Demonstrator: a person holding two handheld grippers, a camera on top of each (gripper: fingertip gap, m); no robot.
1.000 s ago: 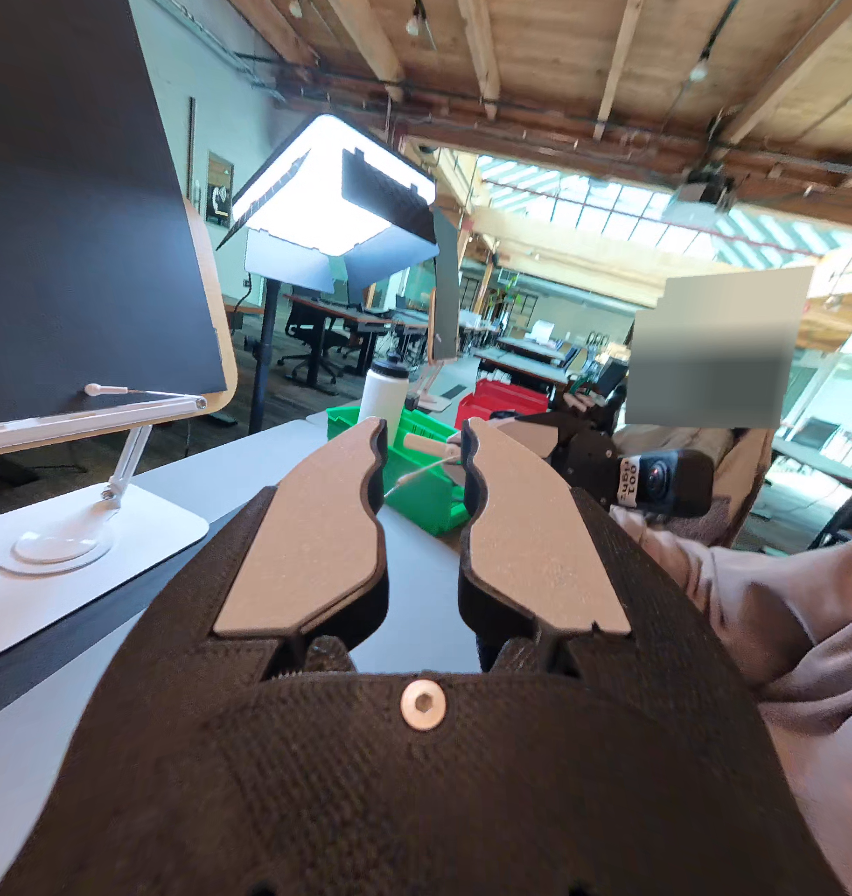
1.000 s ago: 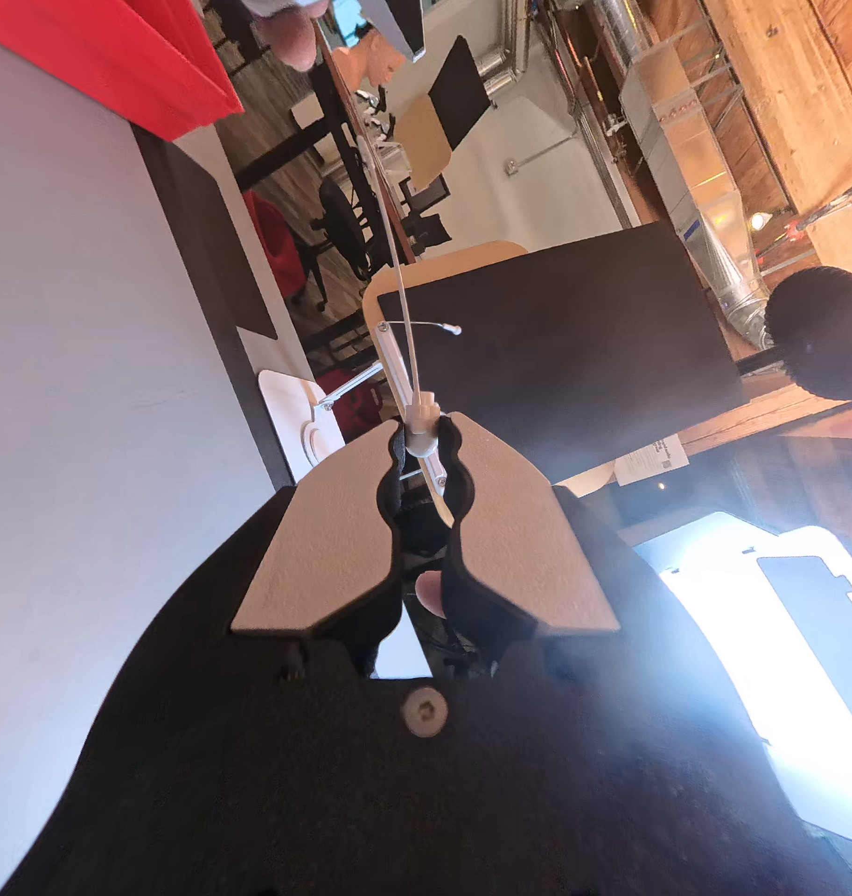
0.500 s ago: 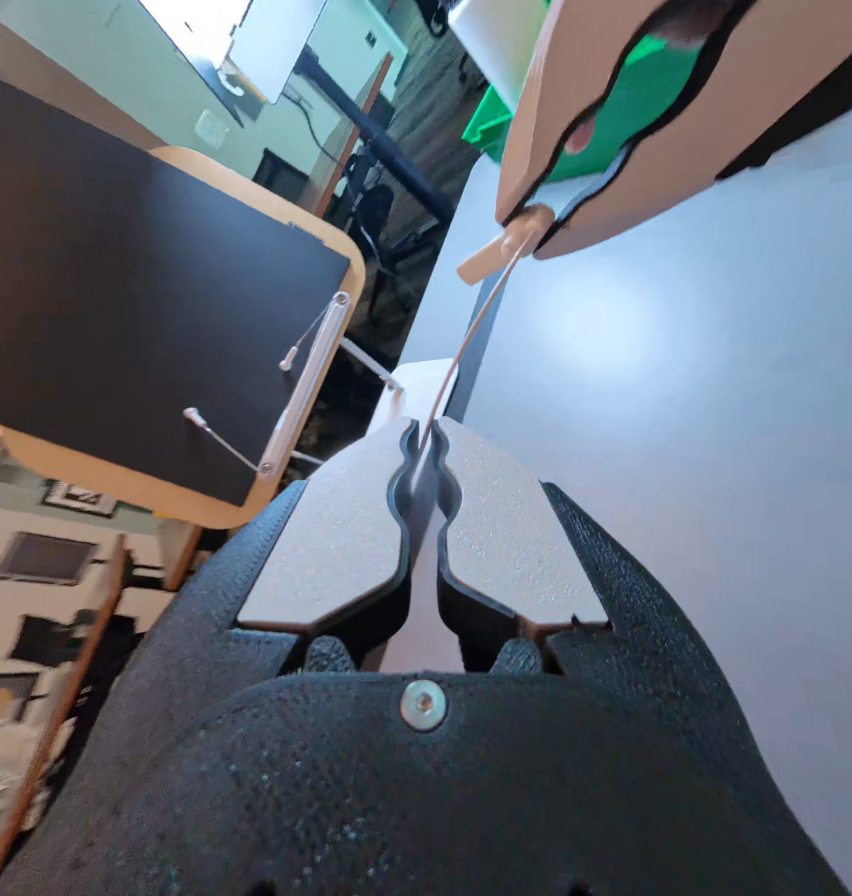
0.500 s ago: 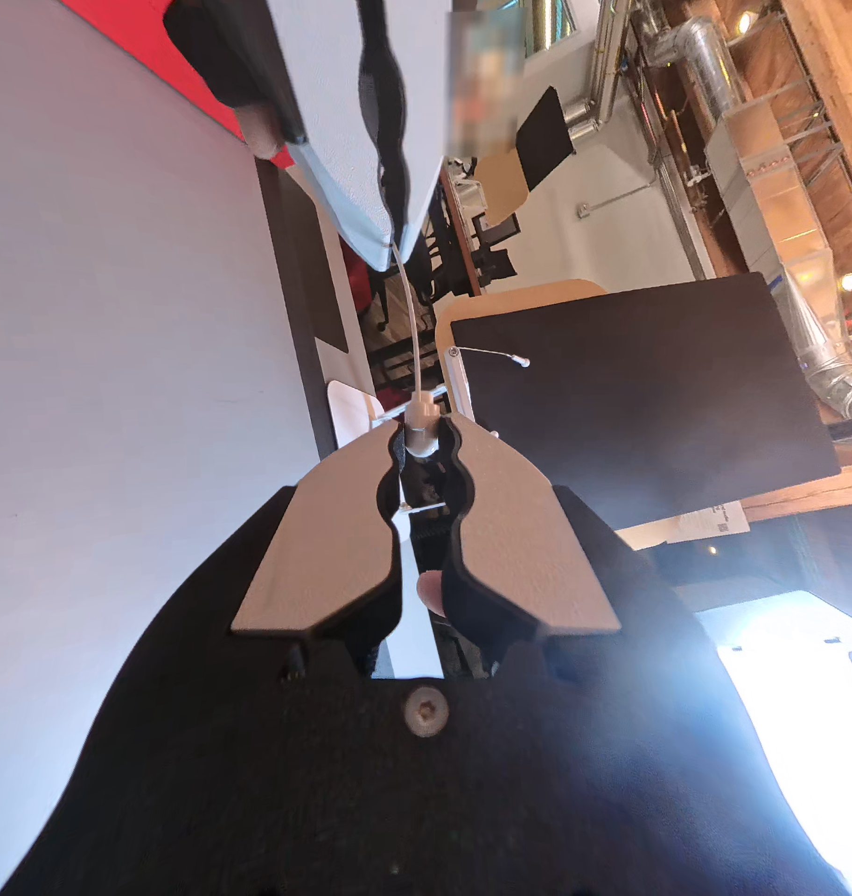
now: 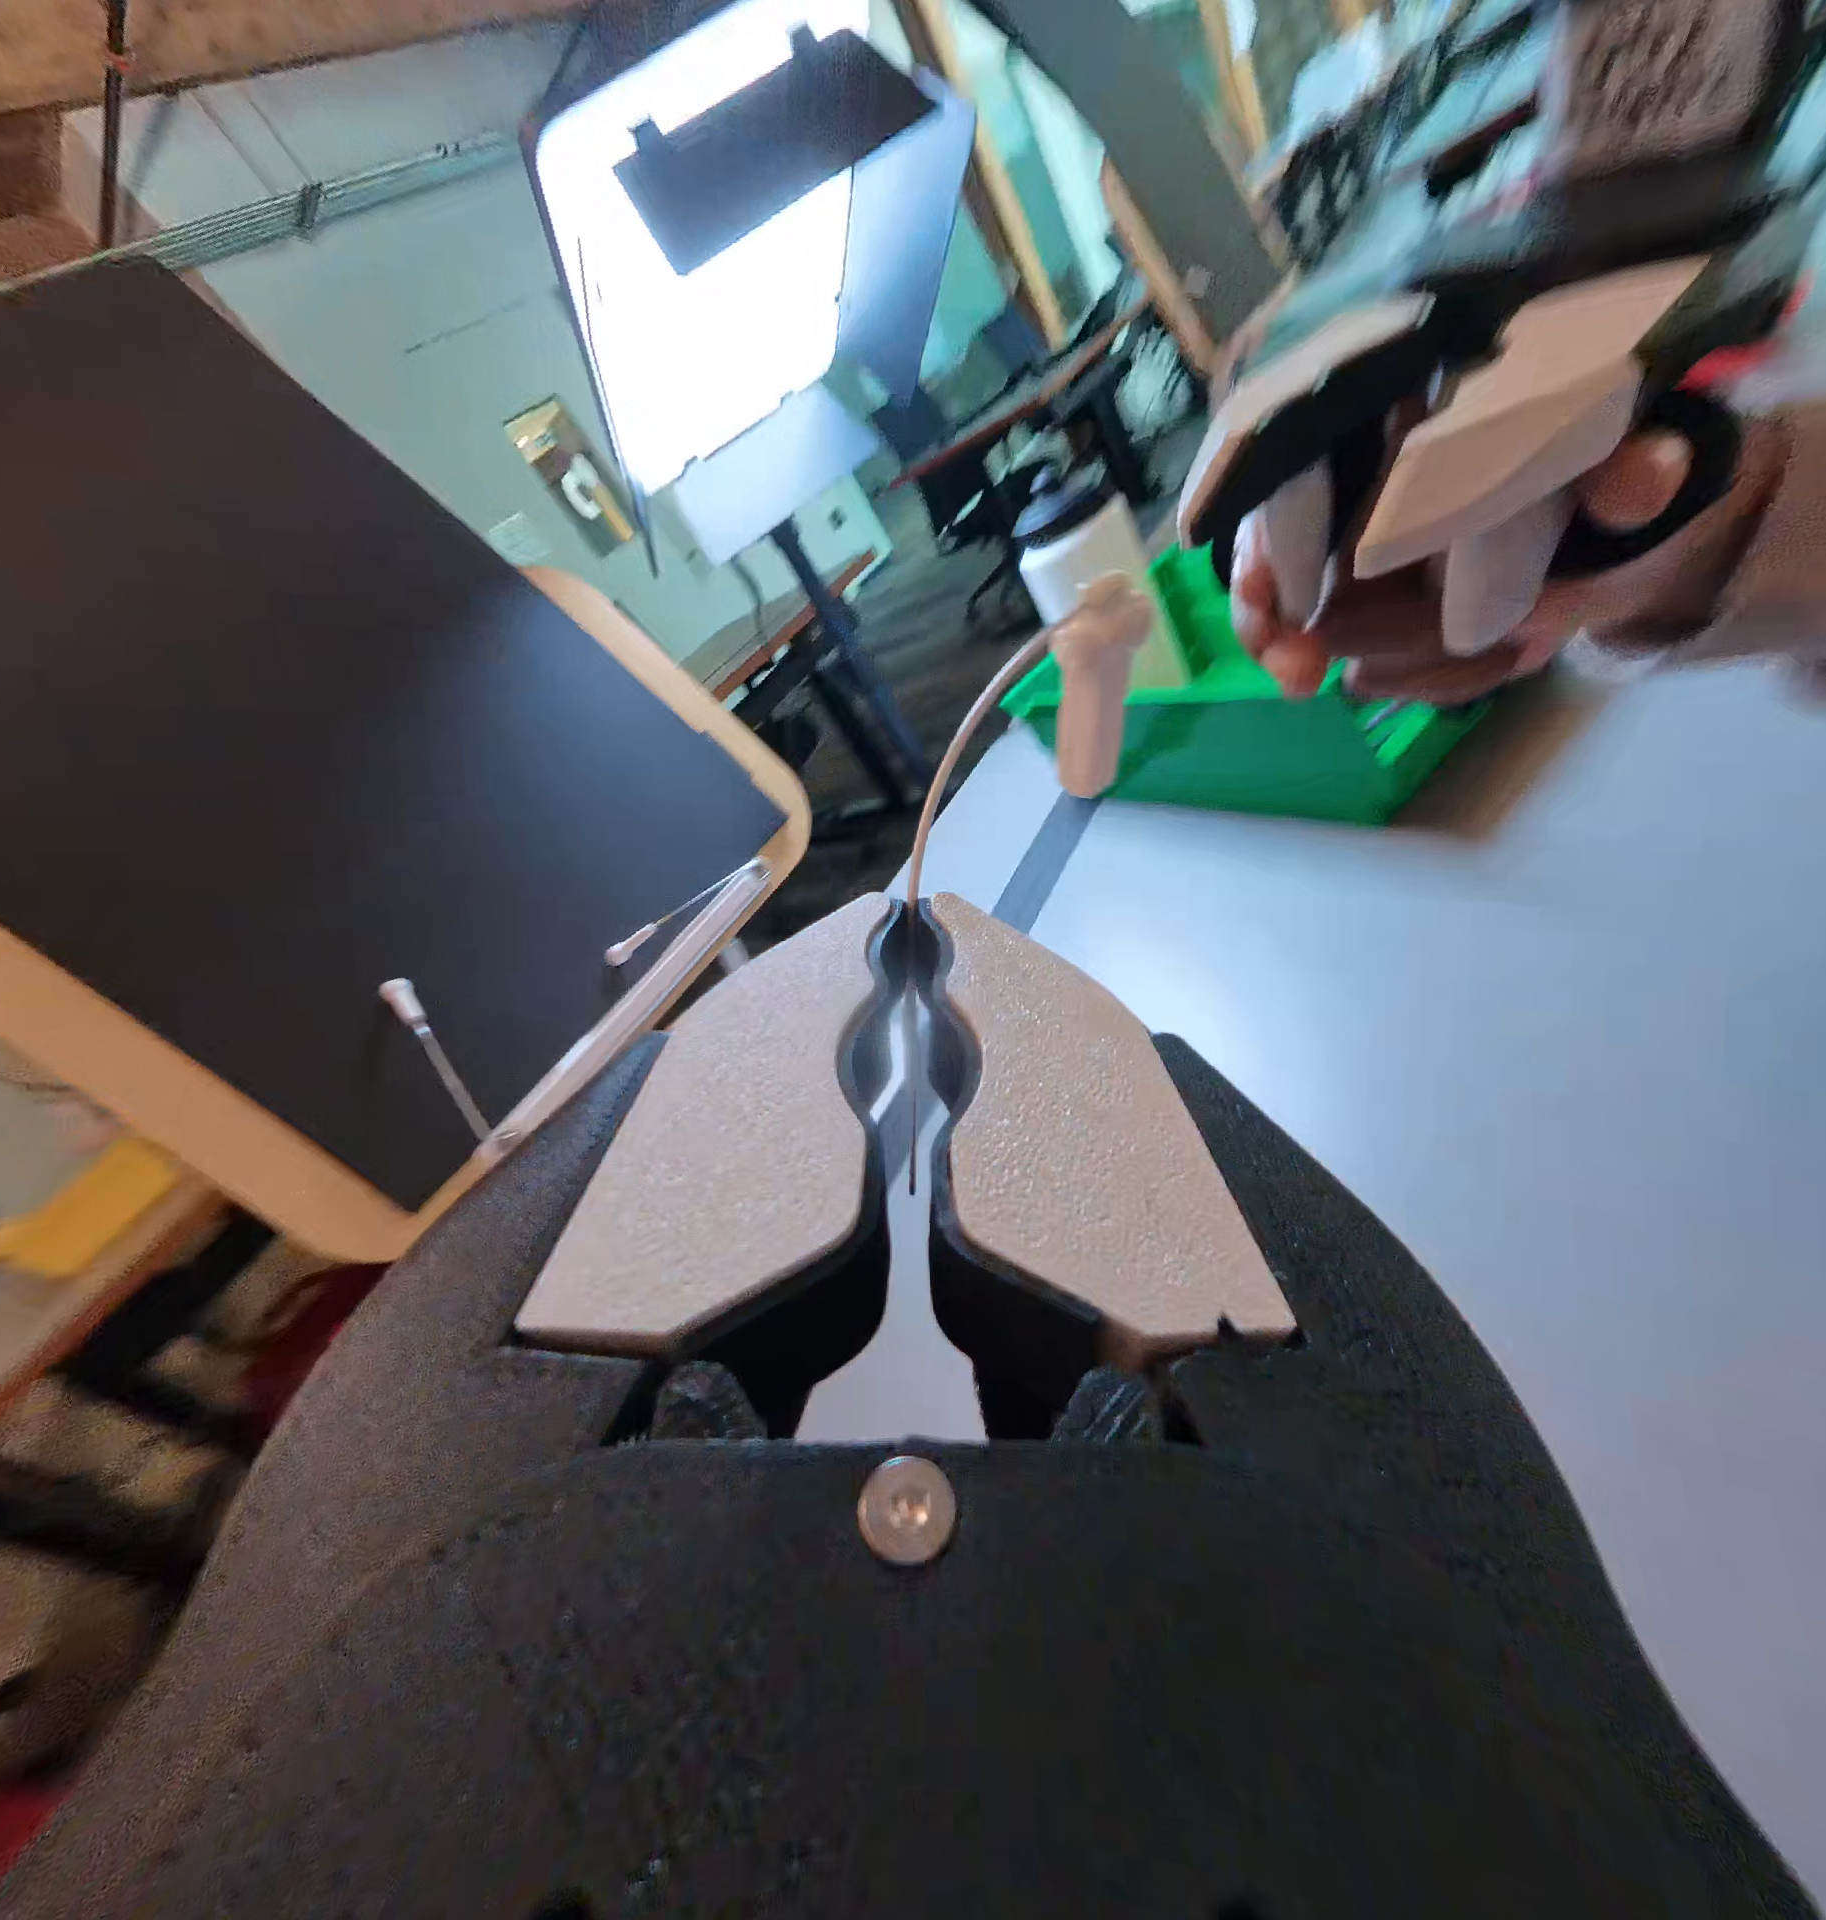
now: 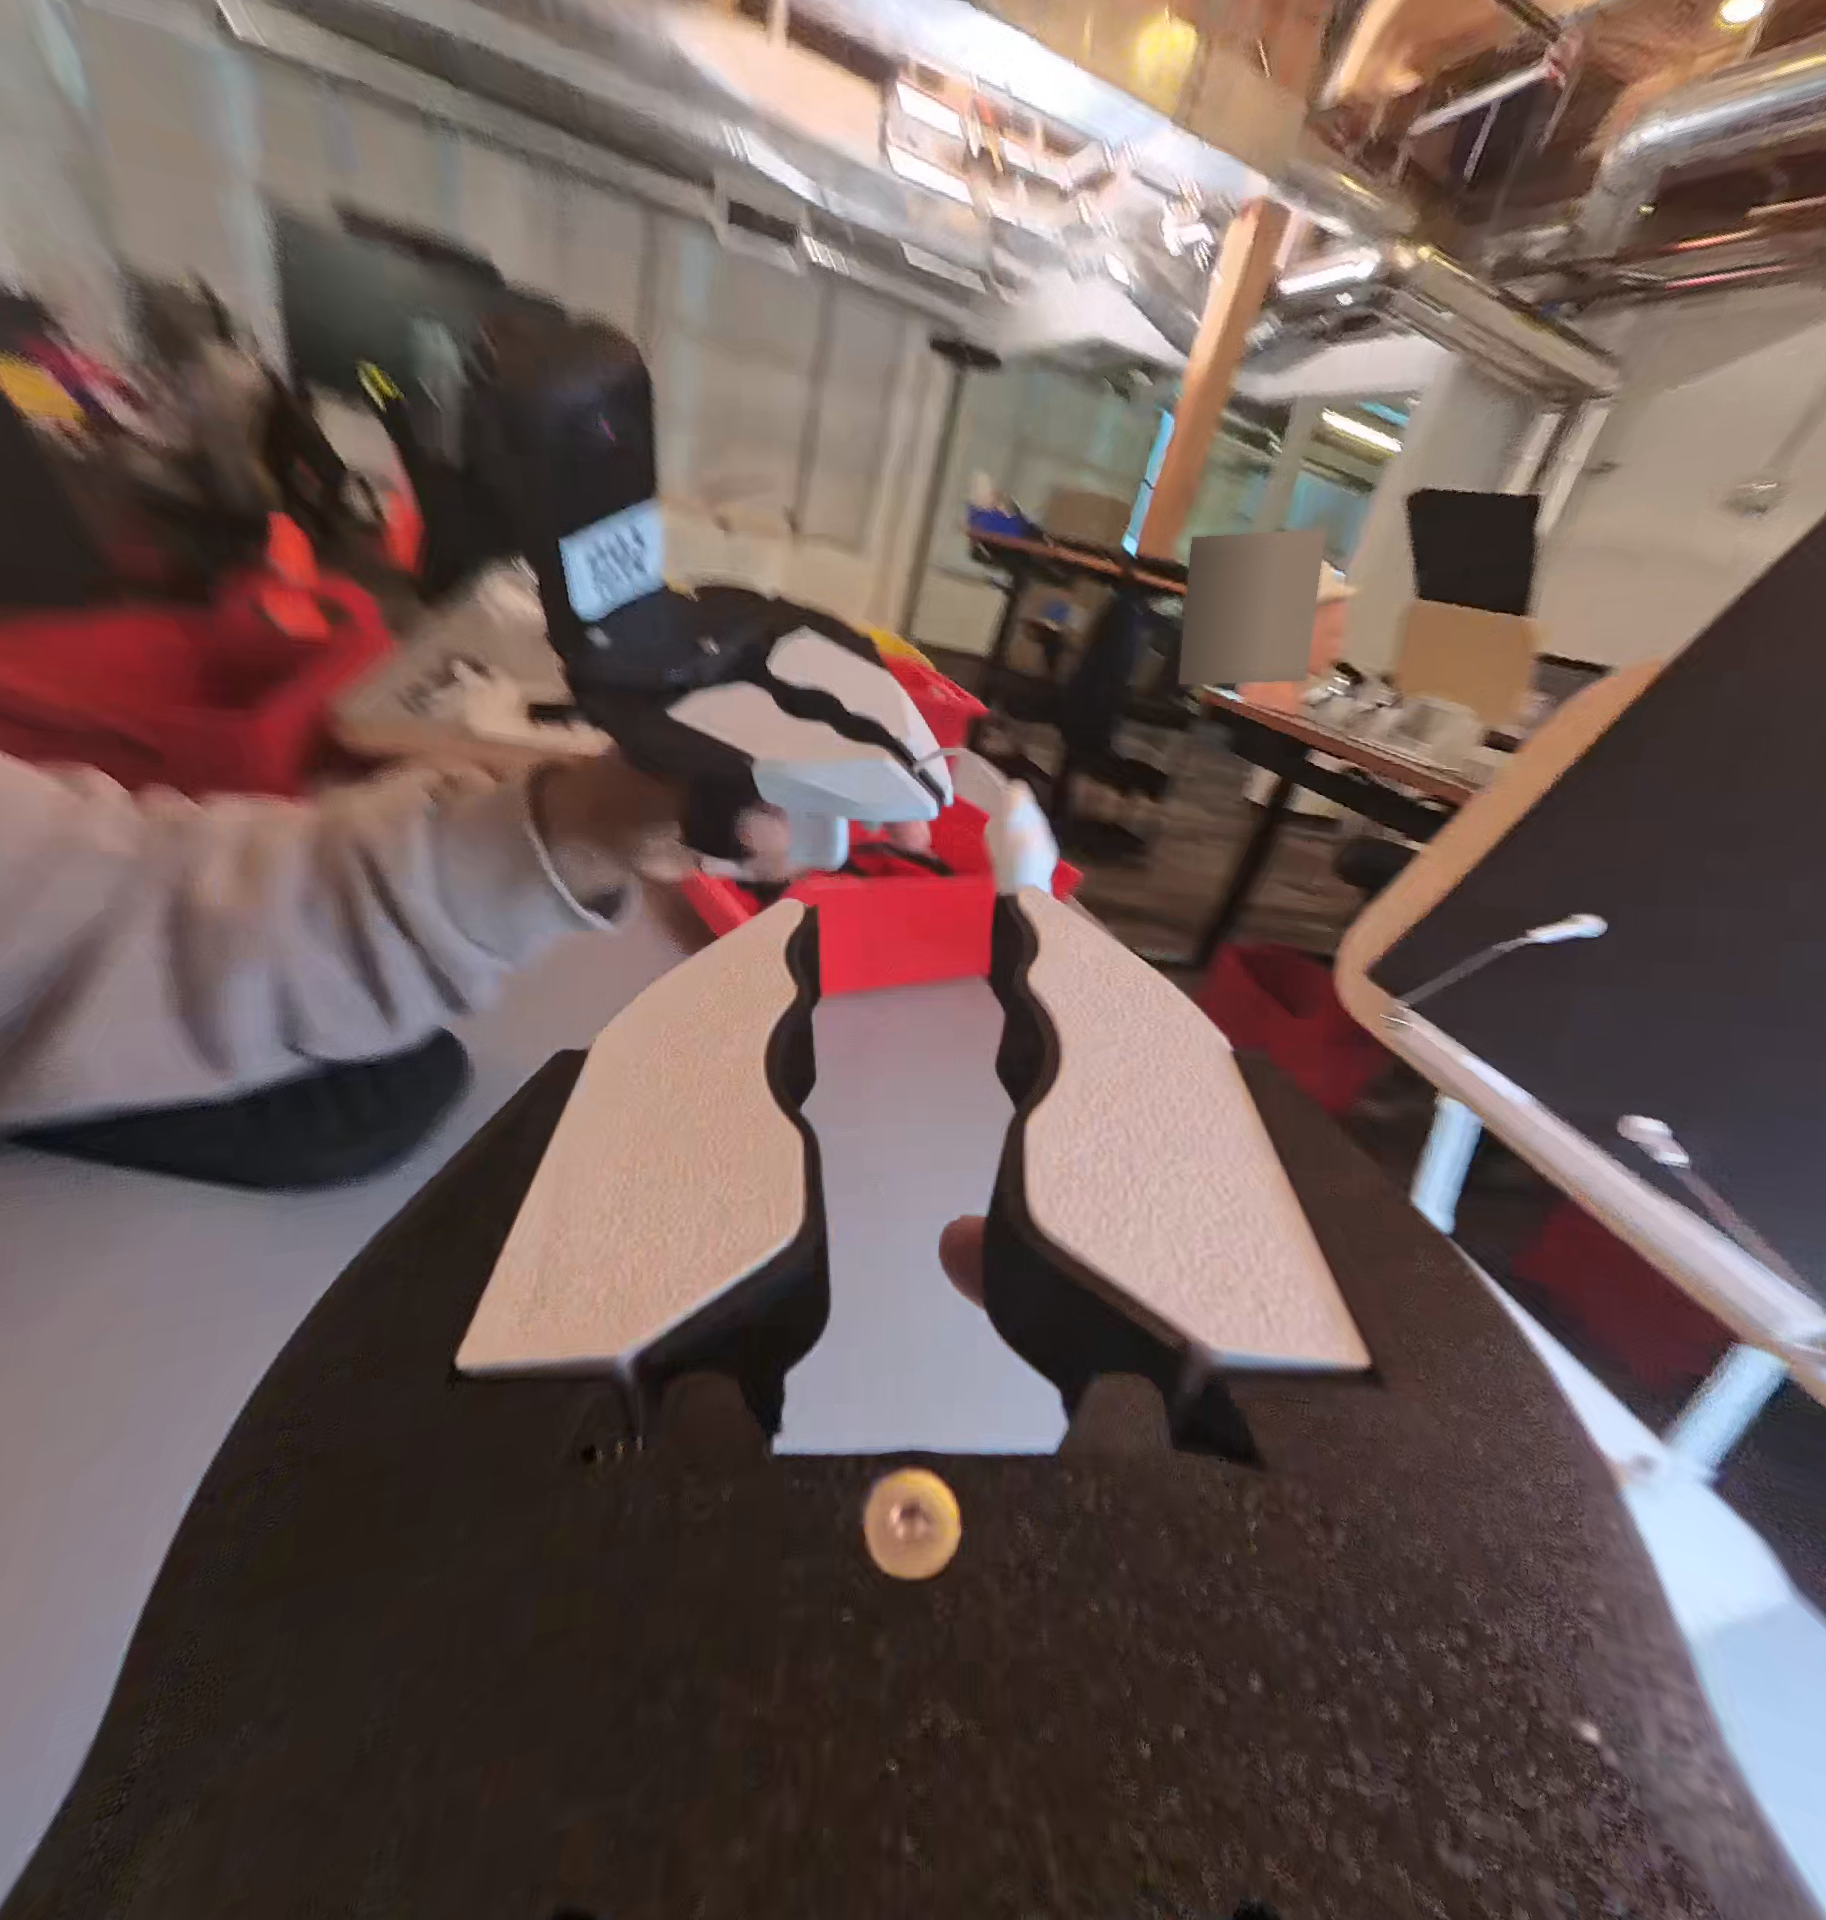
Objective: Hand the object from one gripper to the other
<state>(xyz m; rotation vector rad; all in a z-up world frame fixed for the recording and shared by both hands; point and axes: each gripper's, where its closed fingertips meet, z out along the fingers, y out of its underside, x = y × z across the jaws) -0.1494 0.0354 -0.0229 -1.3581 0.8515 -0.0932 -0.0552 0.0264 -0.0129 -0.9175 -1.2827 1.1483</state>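
Grey bench (image 5: pixel 1460 1039) below: left hand-held gripper (image 5: pixel 910 914) pinches light, whippy wire object (image 5: pixel 1091 686); right hand-held gripper (image 6: pixel 904 914) gapes empty.

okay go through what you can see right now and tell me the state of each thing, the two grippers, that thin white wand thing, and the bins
Left gripper: shut on the wand's thin stem.
Right gripper: open, nothing between its fingers.
Wand: held by its stem, bent in an arc, thick end hanging free.
Green bin: resting on the table.
Red bin: resting on the table, top open.
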